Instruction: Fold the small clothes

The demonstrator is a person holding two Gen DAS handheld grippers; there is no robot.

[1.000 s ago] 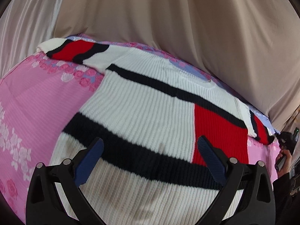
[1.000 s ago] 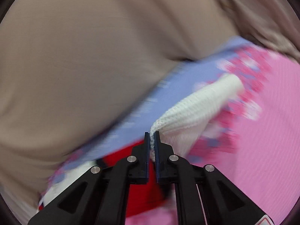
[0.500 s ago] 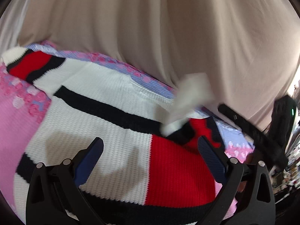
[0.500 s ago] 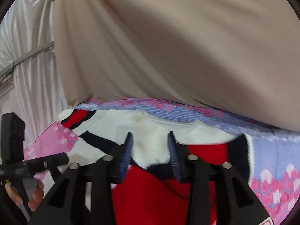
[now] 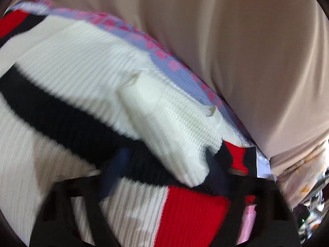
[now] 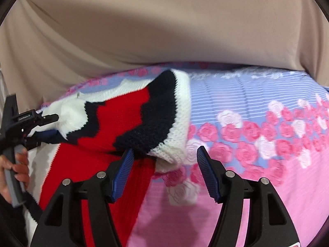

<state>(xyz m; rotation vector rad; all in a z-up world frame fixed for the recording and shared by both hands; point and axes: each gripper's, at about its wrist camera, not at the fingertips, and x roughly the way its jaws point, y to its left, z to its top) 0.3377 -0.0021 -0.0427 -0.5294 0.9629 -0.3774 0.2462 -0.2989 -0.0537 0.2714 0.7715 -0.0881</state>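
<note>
Lying on a pink, rose-printed bedsheet is one ribbed knit sweater, white with black bands and red blocks, one sleeve folded across its body. The right gripper is hovering at the sleeve's white cuff, fingers spread apart. The left gripper is blurred over the sweater, jaws standing apart around the folded sleeve. A hand is holding it.

Ahead of the right claw spreads a pink and lilac rose-printed bedsheet; beyond it hangs a beige curtain. Far right of the left claw, blurred clutter, perhaps shelving.
</note>
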